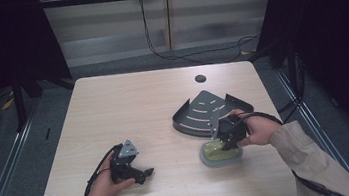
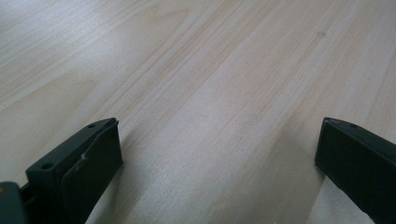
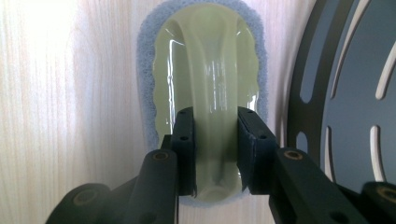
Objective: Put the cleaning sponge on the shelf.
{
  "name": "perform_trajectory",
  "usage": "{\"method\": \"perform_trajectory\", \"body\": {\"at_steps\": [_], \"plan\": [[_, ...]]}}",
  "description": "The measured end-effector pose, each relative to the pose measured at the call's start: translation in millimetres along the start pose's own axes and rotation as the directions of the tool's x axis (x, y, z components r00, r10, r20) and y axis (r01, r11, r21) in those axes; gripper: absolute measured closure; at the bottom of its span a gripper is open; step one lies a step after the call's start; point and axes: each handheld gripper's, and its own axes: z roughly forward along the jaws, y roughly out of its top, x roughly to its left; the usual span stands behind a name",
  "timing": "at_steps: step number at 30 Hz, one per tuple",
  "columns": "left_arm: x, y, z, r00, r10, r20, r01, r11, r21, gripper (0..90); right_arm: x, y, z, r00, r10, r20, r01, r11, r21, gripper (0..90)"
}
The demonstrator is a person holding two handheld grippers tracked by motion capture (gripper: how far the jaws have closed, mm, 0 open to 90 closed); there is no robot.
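Right gripper view: right tongs (image 3: 216, 149) clamp the glossy ridged handle of the fuzzy-edged scrubber (image 3: 205, 70); left tongs (image 2: 219, 163) gape wide.

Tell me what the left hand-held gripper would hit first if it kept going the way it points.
Probably just the bare table: the left hand-held gripper has open jaws angled down at the wood, with nothing between them or ahead.

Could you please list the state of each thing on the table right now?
Scrubbing brush: flat on the table, pad down, its pale green handle clamped.
Right tongs: shut on the brush handle.
Left tongs: open, nothing between them, over bare tabletop.
Dark slotted metal rack: flat on the table beside the brush, nothing on it.
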Motion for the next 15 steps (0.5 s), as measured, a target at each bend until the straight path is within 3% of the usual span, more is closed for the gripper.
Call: {"method": "perform_trajectory", "body": {"at_steps": [7,9,15], "plan": [[0.2,0.1,-0.1,1.0,0.003,-0.001,-0.003,1.0,0.001,0.0,2.0,2.3,-11.0,0.9978,0.065,-0.012,-0.065,0.997,0.04,71.6],[0.3,0.1,-0.1,1.0,0.004,-0.001,-0.004,1.0,0.001,0.0,1.4,2.8,-12.3,0.9981,0.061,-0.011,-0.06,0.997,0.04,71.5],[0.2,0.1,-0.1,1.0,0.003,0.0,-0.003,1.0,0.001,0.0,-0.5,5.8,-23.3,0.9918,0.126,-0.022,-0.126,0.992,0.029,71.5]]}}
